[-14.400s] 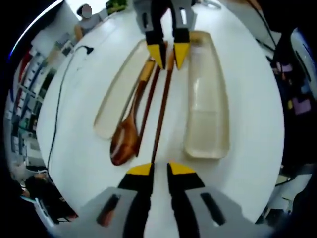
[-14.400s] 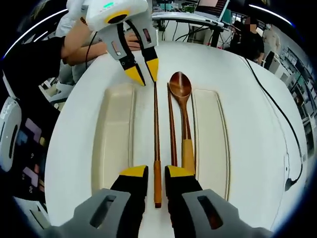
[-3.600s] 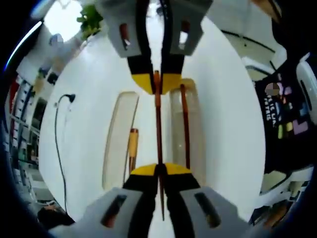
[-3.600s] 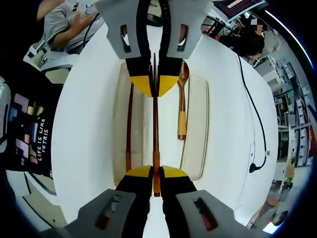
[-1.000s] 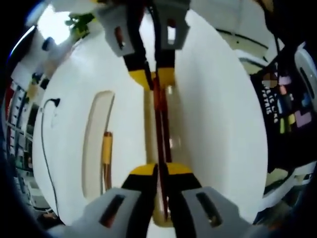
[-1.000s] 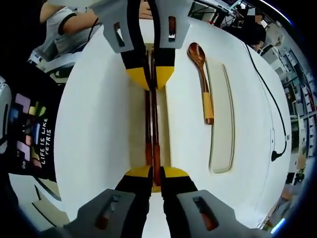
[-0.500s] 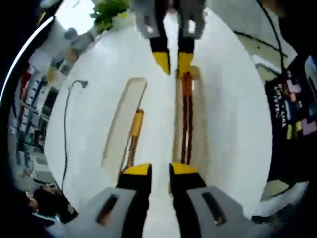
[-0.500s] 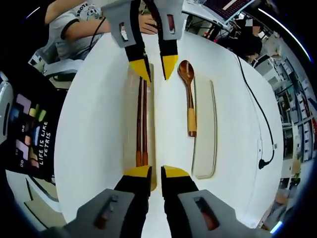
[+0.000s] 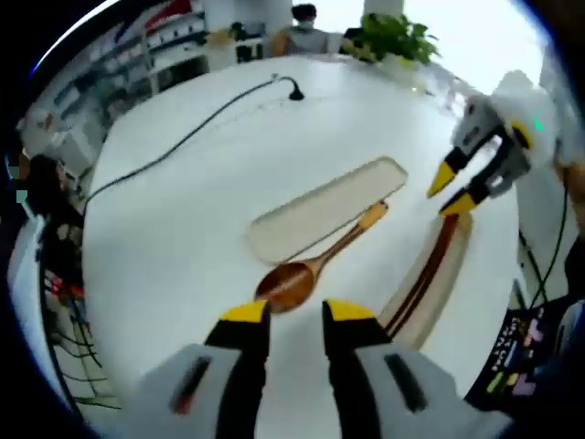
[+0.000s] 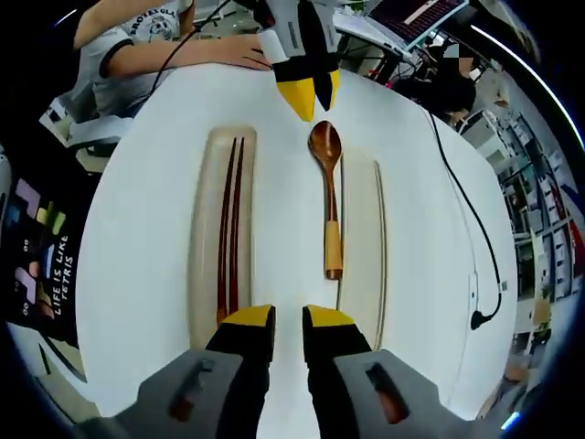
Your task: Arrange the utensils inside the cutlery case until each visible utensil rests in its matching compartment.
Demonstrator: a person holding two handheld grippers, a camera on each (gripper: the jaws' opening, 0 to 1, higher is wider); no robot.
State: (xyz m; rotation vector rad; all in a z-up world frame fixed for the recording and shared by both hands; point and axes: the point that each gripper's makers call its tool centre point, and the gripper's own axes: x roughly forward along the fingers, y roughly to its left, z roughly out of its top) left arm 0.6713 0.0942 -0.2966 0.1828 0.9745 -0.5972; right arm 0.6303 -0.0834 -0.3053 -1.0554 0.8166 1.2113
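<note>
Two brown chopsticks (image 10: pixel 228 224) lie side by side in the left cream case half (image 10: pixel 203 274). In the left gripper view the chopsticks (image 9: pixel 422 279) lie in the case half (image 9: pixel 450 283) at the right. A wooden spoon (image 10: pixel 327 197) with a yellow handle lies on the white table, along the edge of the other case half (image 10: pixel 364 247). My left gripper (image 9: pixel 295 313) is open just short of the spoon's bowl (image 9: pixel 286 283). My right gripper (image 10: pixel 289 318) is open and holds nothing, near the case's ends. The left gripper (image 10: pixel 309 96) also hangs beyond the spoon's bowl.
A black cable (image 9: pixel 192 133) runs across the far side of the table, also seen as the cable (image 10: pixel 462 192) at the right. A person's arm (image 10: pixel 183 50) rests at the table's edge. A potted plant (image 9: pixel 393 37) stands at the back.
Both grippers opened and let go of the chopstick, which now lies in the case half beside the other one. Both drew back; the left one turned toward the spoon.
</note>
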